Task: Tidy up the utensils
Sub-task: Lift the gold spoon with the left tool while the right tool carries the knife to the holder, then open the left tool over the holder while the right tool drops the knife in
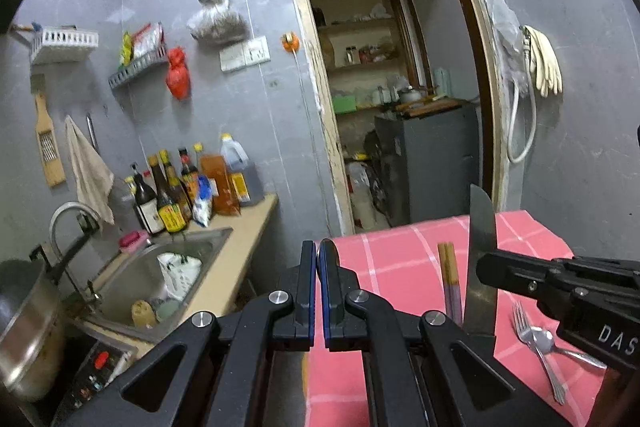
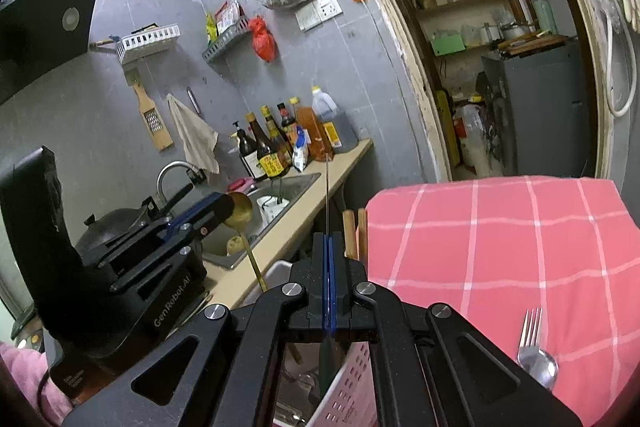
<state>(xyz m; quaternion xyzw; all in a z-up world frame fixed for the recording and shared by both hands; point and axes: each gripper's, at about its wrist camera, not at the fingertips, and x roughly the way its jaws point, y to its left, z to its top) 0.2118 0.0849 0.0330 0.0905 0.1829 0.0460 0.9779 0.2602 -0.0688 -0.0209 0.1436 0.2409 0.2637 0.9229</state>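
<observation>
My right gripper is shut on a kitchen knife, blade upright, seen edge-on in the right wrist view. In the left wrist view the right gripper clamps the blade beside a pair of wooden chopsticks that stand upright. My left gripper is shut on a brass ladle, whose bowl and long handle show in the right wrist view. A fork and a spoon lie on the pink checked cloth. A pale slotted utensil basket sits below my right gripper.
A steel sink with dishes lies left, in a beige counter with sauce bottles. A wok sits on the stove at far left. An open doorway leads to a pantry with a grey fridge.
</observation>
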